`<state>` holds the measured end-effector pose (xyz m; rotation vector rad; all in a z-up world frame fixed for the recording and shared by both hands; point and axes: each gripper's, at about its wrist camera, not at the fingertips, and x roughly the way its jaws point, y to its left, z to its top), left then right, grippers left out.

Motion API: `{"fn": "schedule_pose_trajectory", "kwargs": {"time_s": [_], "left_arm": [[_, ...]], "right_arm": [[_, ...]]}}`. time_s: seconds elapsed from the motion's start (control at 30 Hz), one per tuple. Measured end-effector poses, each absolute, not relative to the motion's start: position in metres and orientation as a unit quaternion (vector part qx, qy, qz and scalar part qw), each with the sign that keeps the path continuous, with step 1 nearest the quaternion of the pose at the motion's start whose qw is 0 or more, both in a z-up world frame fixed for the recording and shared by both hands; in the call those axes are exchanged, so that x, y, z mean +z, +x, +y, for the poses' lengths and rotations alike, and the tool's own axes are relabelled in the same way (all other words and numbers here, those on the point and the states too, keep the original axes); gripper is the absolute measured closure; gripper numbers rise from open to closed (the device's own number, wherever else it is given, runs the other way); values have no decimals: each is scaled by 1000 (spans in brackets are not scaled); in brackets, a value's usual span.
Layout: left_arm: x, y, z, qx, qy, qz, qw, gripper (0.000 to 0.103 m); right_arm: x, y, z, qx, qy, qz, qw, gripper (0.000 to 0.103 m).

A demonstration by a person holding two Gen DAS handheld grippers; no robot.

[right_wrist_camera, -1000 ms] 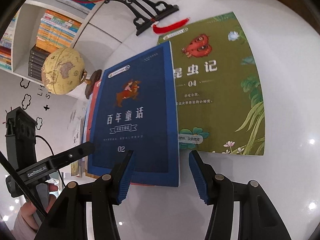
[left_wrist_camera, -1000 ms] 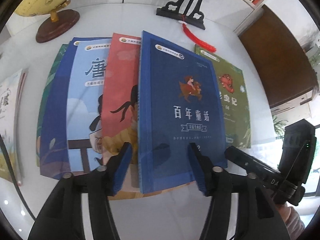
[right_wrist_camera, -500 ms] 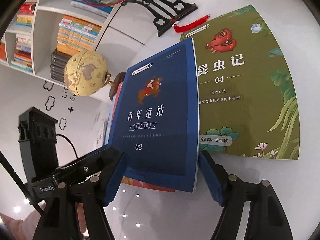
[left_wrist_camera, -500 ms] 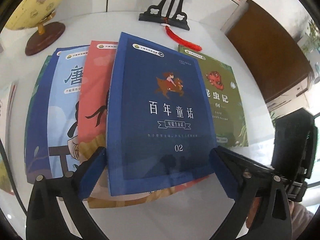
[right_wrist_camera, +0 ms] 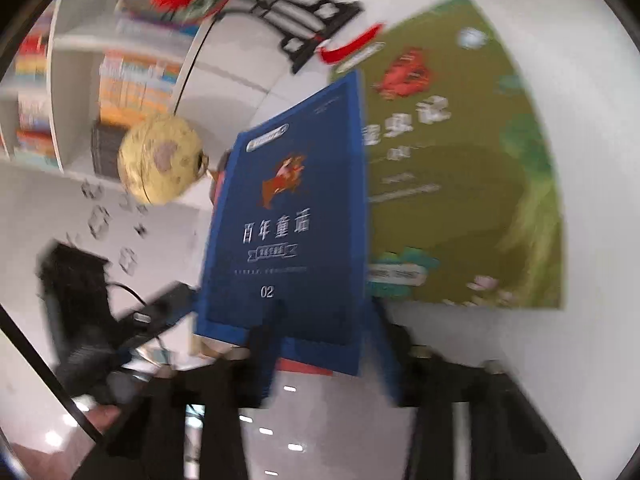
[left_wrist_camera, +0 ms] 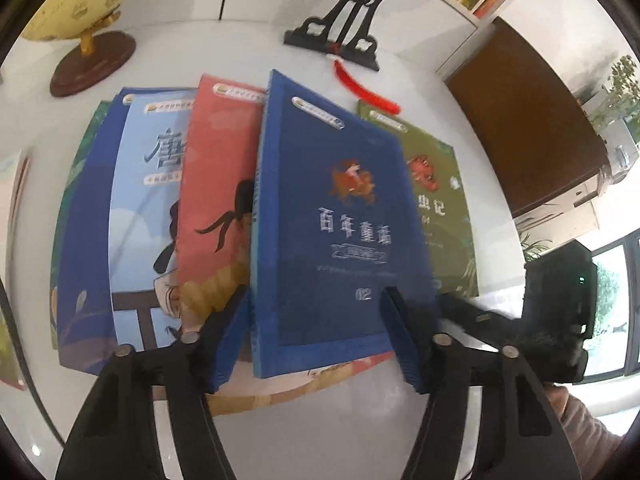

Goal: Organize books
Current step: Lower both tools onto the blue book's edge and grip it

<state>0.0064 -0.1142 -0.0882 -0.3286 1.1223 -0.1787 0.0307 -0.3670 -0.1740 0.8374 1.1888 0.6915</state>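
A dark blue book [left_wrist_camera: 340,220] [right_wrist_camera: 288,220] lies on top of a fanned row of books, its left edge raised so the page side shows. My left gripper [left_wrist_camera: 316,340] hangs over the book's near end with its jaws closing. One finger sits by the spine and the other over the cover, and no pinch shows. My right gripper [right_wrist_camera: 322,344] is blurred and its jaws are closing too, with the book's near right corner between them. A green book [left_wrist_camera: 440,208] [right_wrist_camera: 460,160] lies flat under the blue book's right side.
A red book [left_wrist_camera: 216,184] and a light blue book [left_wrist_camera: 148,208] lie fanned to the left. A globe [left_wrist_camera: 88,0] and a black fan stand [left_wrist_camera: 340,36] with a red tassel [left_wrist_camera: 368,88] stand at the back of the white table [left_wrist_camera: 320,432]. A bookshelf [right_wrist_camera: 120,80] is behind.
Both pairs of jaws spread wide around the dark blue book, then narrowed again. The book's left edge has tipped up. The right wrist view has dipped and gone blurred.
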Motion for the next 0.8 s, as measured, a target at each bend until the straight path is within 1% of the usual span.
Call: {"fn": "schedule_pose_trajectory", "kwargs": {"time_s": [0.03,0.1,0.2,0.27,0.33,0.4,0.47,0.53,0.67,0.77,0.8], "left_arm": [[-89,5,-113,-84,-154,530,830,54],[-90,3,-118,-79,-133,531,833,55],[-90,4,-126,-73,-104,535,835,55],[-90,5,-123,-74,-118,536,833,55],[-90,4,-122,-76,-127,537,830,55],[-91,4,-123,-82,-129,542,826,55],[-91,4,-121,-91,-147,543,822,55],[-93,2,-116,-110,-180,541,814,55],[-96,3,-120,-115,-170,543,814,55],[-96,7,-115,-129,-197,542,807,55],[-102,11,-116,-150,-223,550,791,55]], "right_arm": [[-177,29,-376,318,406,519,681,77],[-174,25,-387,339,431,497,673,77],[-174,26,-383,343,416,505,673,77],[-181,29,-381,319,403,527,677,78],[-185,30,-384,311,426,522,670,74],[-185,30,-387,305,436,520,668,74],[-185,31,-389,309,446,518,661,70],[-185,31,-392,314,449,518,657,70],[-181,31,-396,317,440,518,661,70],[-183,32,-396,309,446,521,659,63],[-181,32,-396,309,447,516,662,57]]}}
